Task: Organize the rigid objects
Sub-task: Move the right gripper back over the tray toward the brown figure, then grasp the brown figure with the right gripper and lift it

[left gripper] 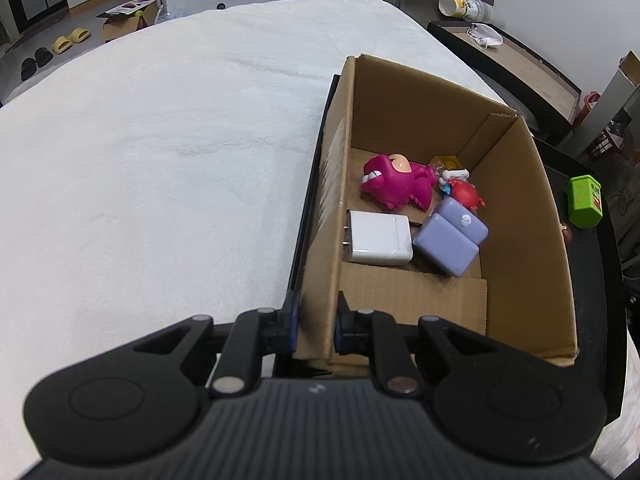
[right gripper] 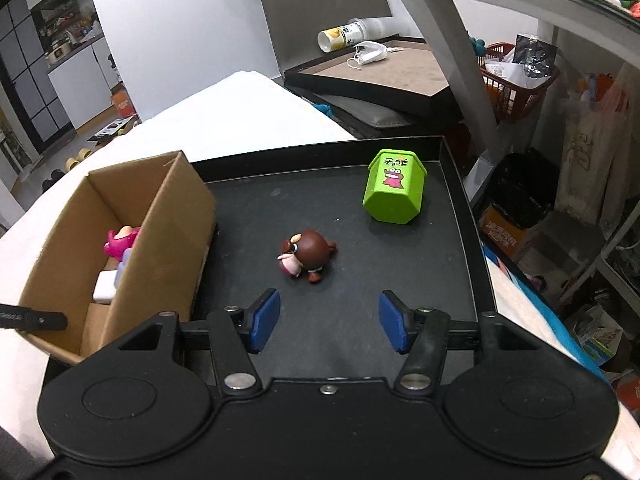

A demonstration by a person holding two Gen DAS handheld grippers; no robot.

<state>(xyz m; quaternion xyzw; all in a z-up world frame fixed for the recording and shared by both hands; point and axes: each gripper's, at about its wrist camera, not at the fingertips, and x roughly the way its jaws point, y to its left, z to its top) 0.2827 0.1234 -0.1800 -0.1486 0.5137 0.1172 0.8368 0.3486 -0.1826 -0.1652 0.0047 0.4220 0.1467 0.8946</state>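
Observation:
A cardboard box [left gripper: 516, 216] stands on a black tray [right gripper: 344, 340]. It holds a pink dinosaur toy [left gripper: 396, 182], a white charger [left gripper: 378, 238], a purple block [left gripper: 450, 240], a red crab figure [left gripper: 464, 194] and a small yellow piece [left gripper: 448, 162]. My left gripper [left gripper: 316, 330] is shut on the box's near left wall. On the tray lie a brown figurine [right gripper: 306, 256] and a green hexagonal container [right gripper: 394, 192]. My right gripper [right gripper: 326, 322] hovers over the tray just short of the figurine, its blue pads [right gripper: 264, 318] apart and empty, jaws opening.
The tray rests on a white cloth-covered surface [left gripper: 160, 160]. Behind it a low dark platform [right gripper: 380, 76] carries a tipped plastic bottle [right gripper: 348, 34] and a face mask [right gripper: 370, 54]. A metal table leg [right gripper: 460, 60], a red basket [right gripper: 516, 80] and bags crowd the right side.

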